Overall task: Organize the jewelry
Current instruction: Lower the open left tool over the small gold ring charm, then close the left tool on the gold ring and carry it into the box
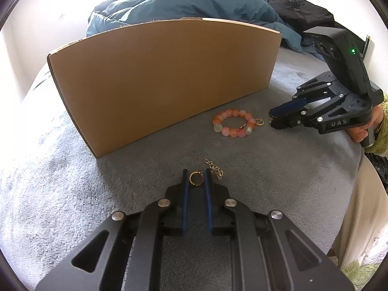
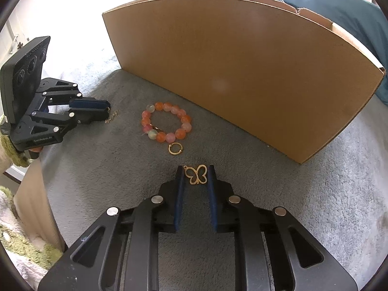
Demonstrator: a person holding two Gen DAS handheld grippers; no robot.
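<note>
In the left wrist view my left gripper [image 1: 196, 172] is shut on a small gold ring [image 1: 196, 179], low over the grey blanket [image 1: 278, 169]. A thin gold chain [image 1: 214, 166] lies just right of its fingers. My right gripper [image 2: 195, 169] is shut on a gold butterfly pendant [image 2: 196, 175], held by its two wings. An orange, pink and pale green bead bracelet [image 2: 166, 126] lies between the grippers, with a second gold ring [image 2: 175, 148] beside it. In the right wrist view the left gripper [image 2: 108, 110] is at the left, next to the chain [image 2: 112, 117]. The right gripper [image 1: 273, 118] is right of the bracelet [image 1: 234, 122].
A tall cardboard box [image 1: 165, 80] stands close behind the jewelry; its inside is hidden. A teal duvet [image 1: 184, 2] and dark clothing [image 1: 298, 9] lie beyond it. A hand in a green sleeve [image 1: 378, 131] holds the right gripper. The blanket's edge drops away at the right.
</note>
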